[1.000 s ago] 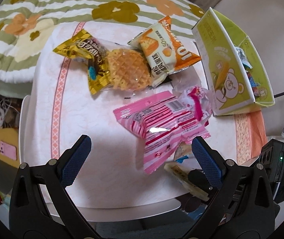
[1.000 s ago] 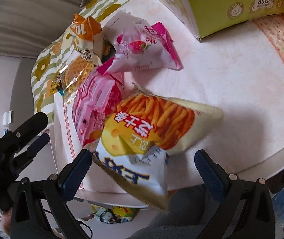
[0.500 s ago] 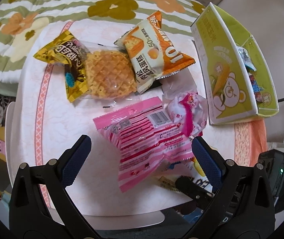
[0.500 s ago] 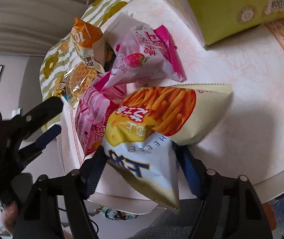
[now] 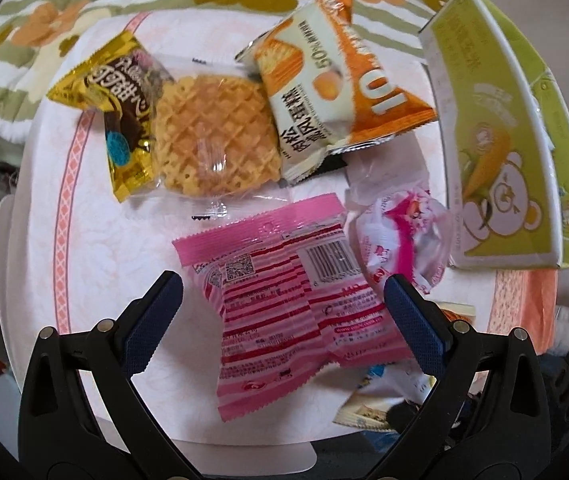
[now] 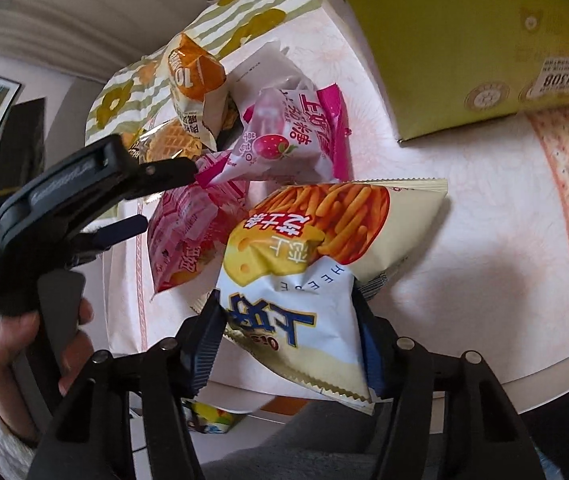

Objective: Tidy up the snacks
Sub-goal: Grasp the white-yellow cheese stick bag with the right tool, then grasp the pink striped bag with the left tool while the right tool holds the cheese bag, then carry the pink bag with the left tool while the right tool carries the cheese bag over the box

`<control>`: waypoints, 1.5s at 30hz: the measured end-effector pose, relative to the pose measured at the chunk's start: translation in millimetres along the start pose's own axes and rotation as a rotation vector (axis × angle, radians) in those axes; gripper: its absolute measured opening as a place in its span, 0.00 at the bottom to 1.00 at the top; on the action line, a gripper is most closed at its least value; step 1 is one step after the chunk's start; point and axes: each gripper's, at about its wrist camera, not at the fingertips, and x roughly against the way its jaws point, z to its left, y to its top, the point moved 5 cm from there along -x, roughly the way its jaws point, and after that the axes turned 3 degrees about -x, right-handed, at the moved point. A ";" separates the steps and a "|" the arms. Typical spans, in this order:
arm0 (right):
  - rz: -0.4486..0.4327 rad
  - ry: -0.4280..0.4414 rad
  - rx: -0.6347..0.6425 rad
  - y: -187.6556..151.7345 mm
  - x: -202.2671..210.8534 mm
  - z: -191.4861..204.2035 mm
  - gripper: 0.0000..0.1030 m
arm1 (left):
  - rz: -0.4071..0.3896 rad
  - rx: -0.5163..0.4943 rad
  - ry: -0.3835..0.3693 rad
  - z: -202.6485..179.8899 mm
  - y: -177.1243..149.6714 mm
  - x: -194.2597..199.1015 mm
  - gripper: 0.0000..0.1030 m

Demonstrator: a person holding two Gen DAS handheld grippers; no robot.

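Observation:
My left gripper stands open above a pink striped packet, which lies flat on the table with a fingertip on either side. In the right wrist view, my right gripper has its jaws closing on the near end of a cheese stick bag; both pads press its sides. The left gripper reaches in from the left over the pink striped packet. A strawberry packet, an orange cake packet, a waffle packet and a gold chocolate packet lie beyond.
A green cardboard box with a bear print stands open at the table's right end, a few wrapped snacks inside. The white table has a pink patterned cloth. A flowered blanket lies behind it. A hand holds the left gripper.
The right gripper's jaws have closed from wide open onto the cheese stick bag. The left gripper has come forward and lower over the pink striped packet, still open.

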 end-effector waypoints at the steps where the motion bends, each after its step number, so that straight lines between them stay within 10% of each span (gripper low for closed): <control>1: -0.002 -0.002 0.012 0.3 0.5 0.3 0.54 | 0.006 0.007 -0.006 0.6 0.2 -2.4 0.97; 10: -0.013 -0.006 0.071 5.7 -0.6 5.0 0.54 | 0.066 0.069 -0.055 8.9 -11.1 -22.0 0.97; 22: -0.030 0.007 0.076 -1.8 9.8 0.0 0.54 | 0.007 0.037 -0.100 10.7 -32.2 -5.7 0.68; 45: -0.272 0.035 0.155 -6.5 91.5 69.2 0.53 | -0.274 -0.081 -0.155 21.8 -30.9 142.6 0.68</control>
